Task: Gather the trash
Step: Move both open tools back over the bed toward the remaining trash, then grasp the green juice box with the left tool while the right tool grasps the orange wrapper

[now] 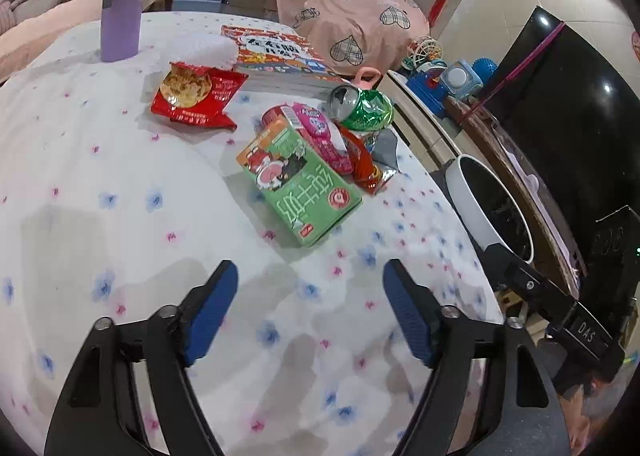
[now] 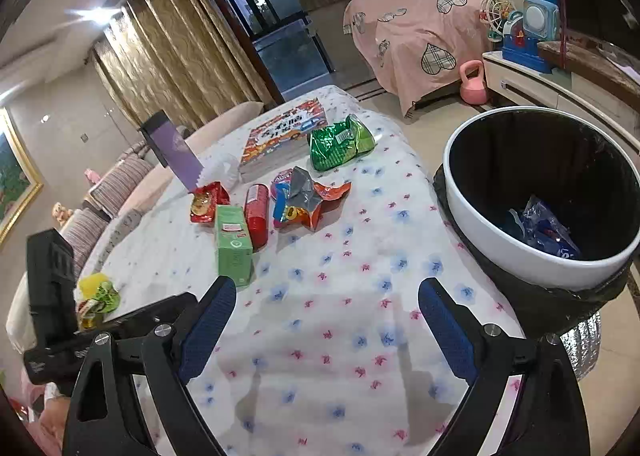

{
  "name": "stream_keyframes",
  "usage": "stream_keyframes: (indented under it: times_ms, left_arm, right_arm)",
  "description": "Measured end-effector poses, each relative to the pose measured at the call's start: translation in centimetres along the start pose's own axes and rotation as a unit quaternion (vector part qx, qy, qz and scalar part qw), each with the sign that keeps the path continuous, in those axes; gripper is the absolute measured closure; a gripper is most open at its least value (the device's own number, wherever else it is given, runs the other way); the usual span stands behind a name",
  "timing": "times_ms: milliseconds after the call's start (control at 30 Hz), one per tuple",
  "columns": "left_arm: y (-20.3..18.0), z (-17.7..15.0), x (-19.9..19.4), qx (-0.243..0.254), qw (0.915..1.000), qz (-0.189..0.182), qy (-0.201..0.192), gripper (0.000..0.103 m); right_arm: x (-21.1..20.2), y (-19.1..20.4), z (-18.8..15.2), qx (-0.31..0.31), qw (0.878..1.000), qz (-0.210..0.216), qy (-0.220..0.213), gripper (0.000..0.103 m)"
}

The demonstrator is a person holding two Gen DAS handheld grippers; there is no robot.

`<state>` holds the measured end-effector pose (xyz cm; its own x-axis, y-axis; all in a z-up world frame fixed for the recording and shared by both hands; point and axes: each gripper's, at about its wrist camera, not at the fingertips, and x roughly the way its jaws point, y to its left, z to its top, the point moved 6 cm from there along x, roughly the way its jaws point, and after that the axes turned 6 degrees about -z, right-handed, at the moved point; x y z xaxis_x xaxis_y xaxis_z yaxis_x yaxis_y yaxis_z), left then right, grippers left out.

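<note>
Trash lies on a floral tablecloth (image 1: 120, 183): a green carton (image 1: 300, 183), a pink wrapper (image 1: 320, 135), a red-silver wrapper (image 1: 368, 163), a crushed green can (image 1: 362, 107) and a red snack packet (image 1: 196, 95). My left gripper (image 1: 310, 276) is open and empty, a short way in front of the carton. My right gripper (image 2: 326, 296) is open and empty above the cloth. In the right wrist view the carton (image 2: 234, 248), a red tube (image 2: 256, 215), a torn wrapper (image 2: 308, 199) and the green can (image 2: 340, 141) lie ahead. The white bin (image 2: 500, 240) with a black liner holds blue plastic.
A purple bottle (image 1: 120, 15) and a picture book (image 1: 276, 51) sit at the table's far side. The bin (image 1: 468, 199) stands off the table's right edge. A yellow-green wrapper (image 2: 98, 294) lies at the left. A TV stand with toys (image 2: 528, 35) is beyond.
</note>
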<state>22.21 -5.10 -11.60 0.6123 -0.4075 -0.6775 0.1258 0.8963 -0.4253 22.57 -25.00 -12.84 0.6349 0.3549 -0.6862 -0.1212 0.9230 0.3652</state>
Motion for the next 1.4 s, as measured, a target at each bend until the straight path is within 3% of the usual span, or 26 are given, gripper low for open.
stream_keyframes:
  times_ms: [400,567,667,767,833,933,1000,1100,1233,1267,1300,1333,1400]
  left_arm:
    - [-0.9,2.2,4.8,0.034,0.9983,0.044,0.017,0.023]
    - [-0.6,2.8,5.8,0.040,0.9958,0.081,0.016,0.023]
    - [0.1,3.0,5.6,0.033,0.9957,0.086,0.008,0.024]
    - [1.4,3.2,4.7,0.016,0.9973,0.071,0.002,0.040]
    - [2.3,3.0,4.2,0.004,0.9978,0.066,0.002,0.057]
    - [3.7,2.7,3.5,-0.016,0.9983,0.055,0.004,0.077]
    - [4.6,2.3,3.2,-0.029,0.9982,0.052,0.006,0.085]
    - [5.2,1.9,2.9,-0.039,0.9983,0.043,0.006,0.089]
    - [4.9,1.9,2.4,-0.038,0.9982,0.046,0.006,0.086]
    - [4.9,1.9,2.2,-0.039,0.9979,0.052,0.005,0.080]
    - [4.9,1.9,2.1,-0.042,0.9973,0.060,0.006,0.053]
    - [4.8,2.0,1.8,-0.047,0.9970,0.062,-0.003,0.036]
    - [4.4,2.4,1.4,-0.047,0.9970,0.059,-0.019,0.032]
  right_arm:
    - [3.0,0.4,2.9,-0.011,1.000,0.008,0.002,0.011]
    - [5.5,0.7,4.5,-0.024,1.000,0.012,0.014,0.028]
    - [7.8,1.2,5.2,-0.037,0.999,0.008,0.028,0.033]
    - [9.7,1.9,5.4,-0.054,0.998,0.003,0.039,0.040]
    - [10.6,2.2,5.5,-0.068,0.997,-0.003,0.043,0.049]
    - [11.3,2.4,5.3,-0.081,0.995,-0.014,0.050,0.078]
    - [11.2,2.2,5.0,-0.079,0.996,-0.014,0.049,0.082]
    - [10.3,1.9,4.7,-0.074,0.996,-0.013,0.045,0.090]
    - [9.0,1.8,4.1,-0.069,0.997,-0.009,0.041,0.093]
    - [8.4,1.7,3.9,-0.066,0.997,-0.007,0.038,0.093]
    - [8.0,1.6,3.8,-0.064,0.997,-0.005,0.035,0.093]
    - [7.6,1.6,3.8,-0.060,0.998,-0.002,0.033,0.093]
    - [6.9,1.7,3.6,-0.055,0.998,0.003,0.030,0.093]
